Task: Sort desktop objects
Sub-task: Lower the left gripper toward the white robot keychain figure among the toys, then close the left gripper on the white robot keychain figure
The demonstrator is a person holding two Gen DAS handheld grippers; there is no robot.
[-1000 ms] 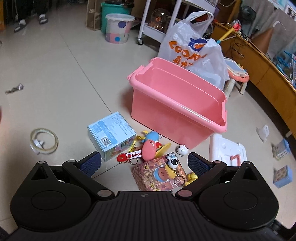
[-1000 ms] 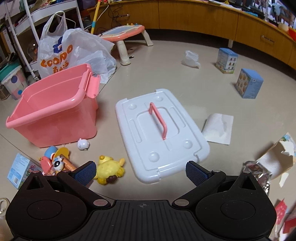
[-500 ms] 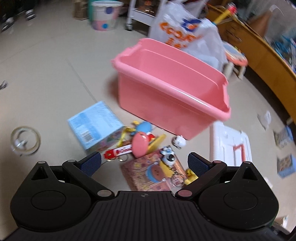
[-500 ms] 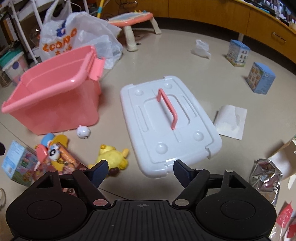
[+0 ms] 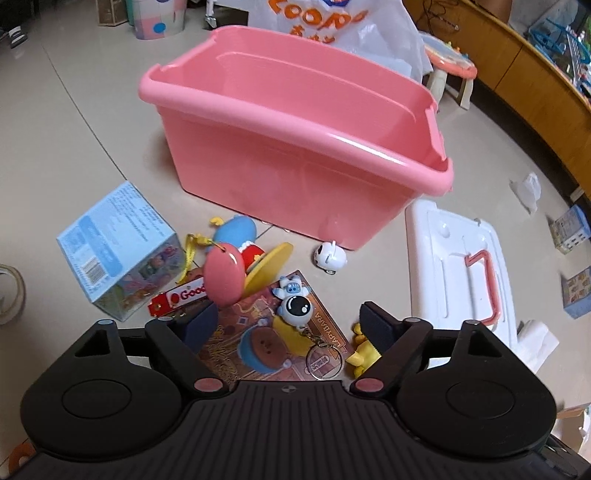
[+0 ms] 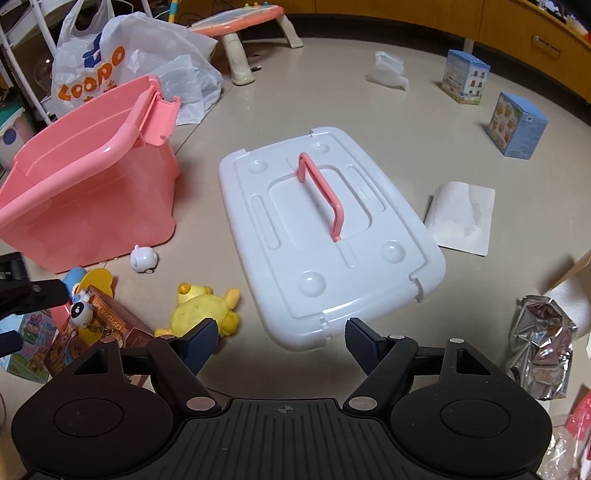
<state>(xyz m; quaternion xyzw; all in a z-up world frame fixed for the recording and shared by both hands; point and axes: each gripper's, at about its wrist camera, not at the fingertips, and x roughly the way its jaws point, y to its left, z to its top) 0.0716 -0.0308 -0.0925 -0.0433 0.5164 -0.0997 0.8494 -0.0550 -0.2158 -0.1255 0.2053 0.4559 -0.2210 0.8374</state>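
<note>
An empty pink bin (image 5: 332, 142) stands on the floor ahead of my left gripper (image 5: 287, 325), which is open and low over a pile of toys. Between its fingers lie a brown card pack (image 5: 266, 343) and an astronaut keychain (image 5: 295, 306). A pink round toy (image 5: 223, 275), a light blue box (image 5: 114, 251) and a small white toy (image 5: 330, 254) lie just beyond. My right gripper (image 6: 280, 339) is open and holds nothing. It hangs over the floor between a yellow plush (image 6: 203, 306) and the near corner of the white lid (image 6: 369, 266).
A white plastic bag (image 6: 122, 55) and a small play table (image 6: 243, 22) stand behind the pink bin (image 6: 92, 206). A paper sheet (image 6: 461, 218), two blue boxes (image 6: 515, 125), a foil bag (image 6: 543, 343) and a tape roll (image 5: 9, 295) lie around.
My left gripper has moved forward and down toward the toy pile and the bin. My right gripper has come closer to the lid. Both pairs of fingers have narrowed somewhat.
</note>
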